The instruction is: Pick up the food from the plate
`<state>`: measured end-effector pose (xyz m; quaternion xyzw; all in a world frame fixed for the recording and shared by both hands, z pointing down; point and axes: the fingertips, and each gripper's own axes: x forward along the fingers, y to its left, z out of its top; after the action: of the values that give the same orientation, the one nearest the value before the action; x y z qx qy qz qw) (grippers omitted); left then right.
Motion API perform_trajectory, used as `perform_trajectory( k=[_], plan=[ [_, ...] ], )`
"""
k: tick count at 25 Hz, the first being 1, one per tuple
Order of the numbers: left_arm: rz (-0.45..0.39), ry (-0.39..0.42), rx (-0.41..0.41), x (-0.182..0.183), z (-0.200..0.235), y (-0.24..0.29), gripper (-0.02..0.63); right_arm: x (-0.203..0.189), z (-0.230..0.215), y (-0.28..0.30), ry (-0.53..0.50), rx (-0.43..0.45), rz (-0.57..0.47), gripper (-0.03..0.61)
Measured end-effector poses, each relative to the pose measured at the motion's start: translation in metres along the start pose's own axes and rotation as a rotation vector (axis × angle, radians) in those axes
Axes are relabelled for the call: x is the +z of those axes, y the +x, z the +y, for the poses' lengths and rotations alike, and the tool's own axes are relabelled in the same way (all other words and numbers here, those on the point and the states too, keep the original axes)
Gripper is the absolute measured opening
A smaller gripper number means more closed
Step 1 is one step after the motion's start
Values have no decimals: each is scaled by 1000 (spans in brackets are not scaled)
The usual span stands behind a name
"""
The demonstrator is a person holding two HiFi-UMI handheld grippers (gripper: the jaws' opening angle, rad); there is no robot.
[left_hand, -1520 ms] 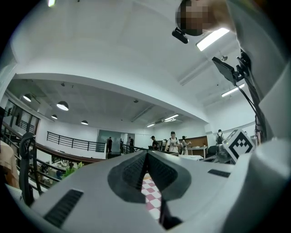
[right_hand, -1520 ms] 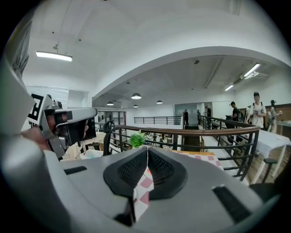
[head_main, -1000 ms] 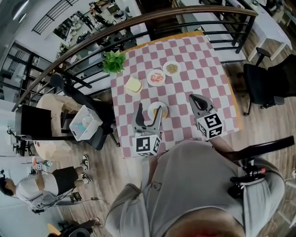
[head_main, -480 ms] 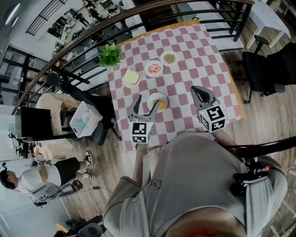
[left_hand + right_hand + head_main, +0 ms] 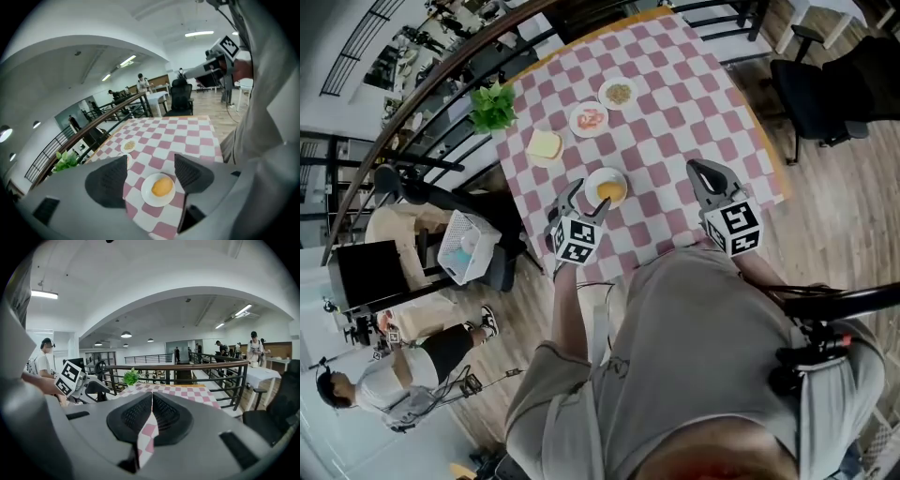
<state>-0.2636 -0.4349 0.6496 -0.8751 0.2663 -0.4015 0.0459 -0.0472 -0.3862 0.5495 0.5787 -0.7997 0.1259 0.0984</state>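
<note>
The left gripper (image 5: 150, 172), jaws spread and empty, has the food (image 5: 161, 186) just ahead and below, centred on its plate (image 5: 146, 197); the right gripper (image 5: 151, 414), pressed together, is farther off.

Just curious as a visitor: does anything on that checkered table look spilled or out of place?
Nothing stands out. The orange food sits on its white plate, the other plates hold their food, and the potted plant stands upright.
</note>
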Motion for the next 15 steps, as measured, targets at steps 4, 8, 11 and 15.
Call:
perform_trajectory(
  k=[4,8,11,15],
  plan=[
    [106,139,-114,-28,-17,36,325,-11,-20,-17,26,-86,17,15],
    [159,234,-206,-50,-28,66,327,-23,-37,-32,44,-164,38,15],
    [205,294,-273,-69,-36,88,327,-27,-47,-45,52,-218,50,15],
    [262,345,-339,-92,-43,114,327,-32,-58,-60,64,-282,65,15]
  ],
)
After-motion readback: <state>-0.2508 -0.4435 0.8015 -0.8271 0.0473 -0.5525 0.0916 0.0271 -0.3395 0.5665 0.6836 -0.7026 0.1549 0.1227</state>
